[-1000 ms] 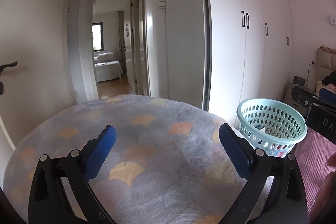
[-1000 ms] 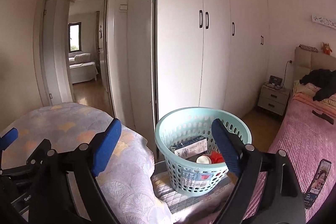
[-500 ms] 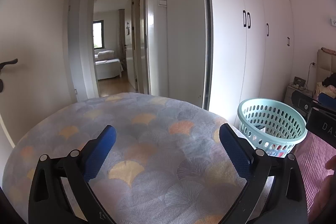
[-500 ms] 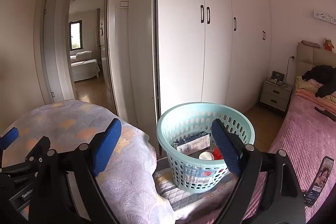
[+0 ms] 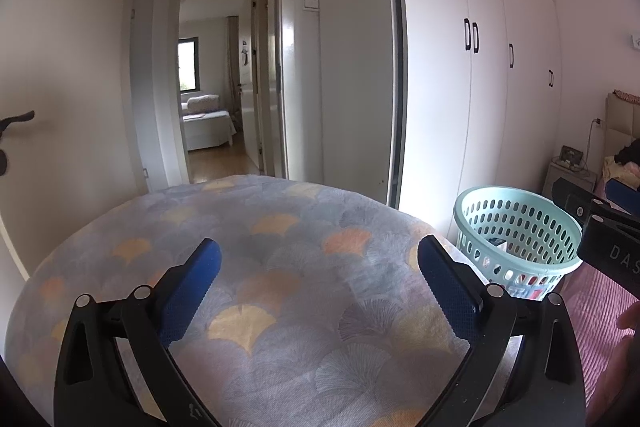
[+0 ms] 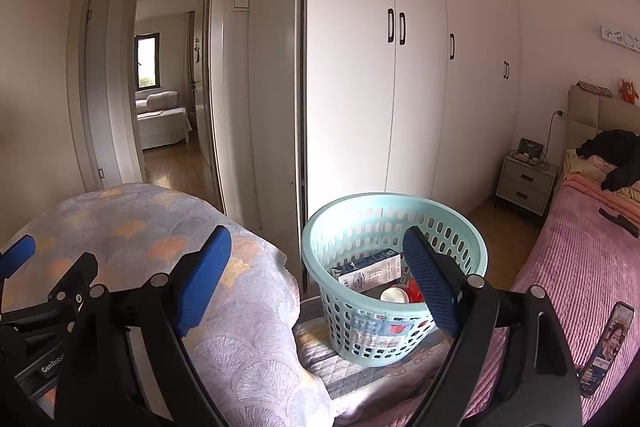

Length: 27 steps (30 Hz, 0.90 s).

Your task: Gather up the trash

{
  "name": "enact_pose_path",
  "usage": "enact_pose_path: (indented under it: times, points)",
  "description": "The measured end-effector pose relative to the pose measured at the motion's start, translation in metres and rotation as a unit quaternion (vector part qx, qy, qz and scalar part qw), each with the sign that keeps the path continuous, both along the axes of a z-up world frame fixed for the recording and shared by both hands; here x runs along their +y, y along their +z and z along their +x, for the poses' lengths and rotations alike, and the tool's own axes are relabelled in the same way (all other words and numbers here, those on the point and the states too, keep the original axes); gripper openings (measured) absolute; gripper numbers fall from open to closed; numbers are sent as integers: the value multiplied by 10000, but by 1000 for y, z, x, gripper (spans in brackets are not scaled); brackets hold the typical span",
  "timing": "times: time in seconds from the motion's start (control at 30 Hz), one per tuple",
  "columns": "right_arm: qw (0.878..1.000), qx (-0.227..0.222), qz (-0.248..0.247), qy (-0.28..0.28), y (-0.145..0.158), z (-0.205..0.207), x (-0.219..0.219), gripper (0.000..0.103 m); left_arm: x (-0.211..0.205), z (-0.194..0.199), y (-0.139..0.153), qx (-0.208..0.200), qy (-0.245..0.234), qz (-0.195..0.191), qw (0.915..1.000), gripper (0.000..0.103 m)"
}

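We hold left gripper (image 5: 318, 261) over quilt (image 5: 280, 267), fingers apart, empty. Right gripper (image 6: 316, 251) fingers apart, empty, before basket (image 6: 356, 211) holding carton (image 6: 370, 271), at bed (image 6: 576, 267) corner.

We are viewing a bed (image 6: 576, 267) carrying a pink cover. A patterned quilt (image 6: 240, 327) is lying heaped at its foot; a mint basket (image 6: 360, 343) is standing beside the heap, and a phone (image 6: 606, 347) is lying near the right edge.
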State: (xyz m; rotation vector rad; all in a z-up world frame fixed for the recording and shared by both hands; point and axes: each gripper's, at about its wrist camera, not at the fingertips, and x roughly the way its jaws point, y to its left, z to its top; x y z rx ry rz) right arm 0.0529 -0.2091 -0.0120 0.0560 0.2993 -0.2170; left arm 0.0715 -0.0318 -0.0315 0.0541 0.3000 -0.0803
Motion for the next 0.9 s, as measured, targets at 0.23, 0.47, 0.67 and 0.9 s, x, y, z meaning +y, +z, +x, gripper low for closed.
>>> enact_pose_path:
  times: [0.23,0.47,0.67,0.9]
  points:
    - [10000,33,51,12,0,1,-2,83,1,-1,0,1,20,-1,10000,95]
    - [10000,31,80,31,1,1,-3,83,2,0,1,9,36,-2,10000,95]
    - [9999,40,93,40,0,2,-3,83,1,2,1,30,51,9,10000,95]
    - [9999,48,119,43,-1,2,-1,83,1,3,1,52,75,23,10000,95]
